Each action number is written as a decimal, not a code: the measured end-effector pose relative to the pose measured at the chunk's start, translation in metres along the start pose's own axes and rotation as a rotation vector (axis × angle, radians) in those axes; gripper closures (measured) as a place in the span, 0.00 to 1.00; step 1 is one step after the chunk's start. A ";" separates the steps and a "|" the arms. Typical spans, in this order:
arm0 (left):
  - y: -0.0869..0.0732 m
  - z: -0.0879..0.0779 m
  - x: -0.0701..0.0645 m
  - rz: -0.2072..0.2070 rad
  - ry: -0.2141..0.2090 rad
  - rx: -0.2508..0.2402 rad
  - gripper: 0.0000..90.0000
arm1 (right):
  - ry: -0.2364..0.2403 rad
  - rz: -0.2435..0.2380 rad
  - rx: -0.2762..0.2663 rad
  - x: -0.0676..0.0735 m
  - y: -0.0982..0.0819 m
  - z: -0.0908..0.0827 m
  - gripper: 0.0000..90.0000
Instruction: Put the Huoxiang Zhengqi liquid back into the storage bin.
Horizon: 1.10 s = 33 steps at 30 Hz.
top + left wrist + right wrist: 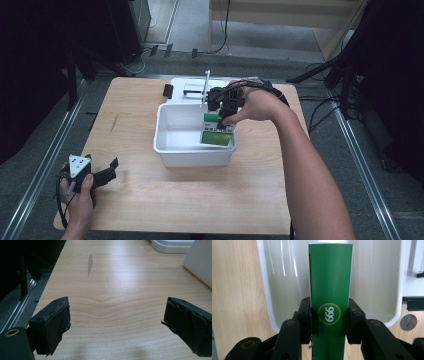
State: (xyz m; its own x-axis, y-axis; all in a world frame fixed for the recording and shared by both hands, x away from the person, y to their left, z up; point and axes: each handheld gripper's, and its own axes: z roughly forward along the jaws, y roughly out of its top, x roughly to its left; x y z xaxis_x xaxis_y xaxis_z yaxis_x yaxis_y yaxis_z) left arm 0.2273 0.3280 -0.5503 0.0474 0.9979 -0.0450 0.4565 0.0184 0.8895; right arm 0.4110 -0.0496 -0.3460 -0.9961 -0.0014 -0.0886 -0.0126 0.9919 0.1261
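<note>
We are lowering a green box (218,131) into the white tub (170,152) at mid-table, so the placing step is in hand. Our right gripper (329,320) is pinching the box across its narrow sides, a jaw pressing on each side of the round logo. The box is hanging over the tub's right half, its lower end pointing into the basin; whether it is already touching the bottom is hard to judge from above. Next, we are needing to ease it down until it rests, then spread the jaws and lift clear of the rim. Our left gripper (117,322) is idling at the near left corner of the table (135,200), jaws spread, holding nothing.
</note>
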 end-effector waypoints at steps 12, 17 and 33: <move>0.000 0.000 0.000 0.001 0.000 -0.001 0.08 | 0.008 -0.019 0.040 0.001 0.002 0.020 0.71; 0.000 0.000 0.000 0.002 0.000 -0.001 0.08 | 0.017 -0.018 0.040 0.001 0.001 0.024 0.71; 0.000 0.000 0.000 -0.001 0.000 -0.002 0.08 | 0.030 -0.025 0.054 0.000 0.000 0.041 0.71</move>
State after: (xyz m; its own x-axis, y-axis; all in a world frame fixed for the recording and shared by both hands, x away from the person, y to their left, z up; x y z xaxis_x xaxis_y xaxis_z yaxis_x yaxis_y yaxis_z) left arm 0.2273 0.3282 -0.5504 0.0466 0.9979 -0.0457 0.4546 0.0196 0.8905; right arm 0.4147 -0.0443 -0.3869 -0.9977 -0.0295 -0.0618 -0.0338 0.9969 0.0708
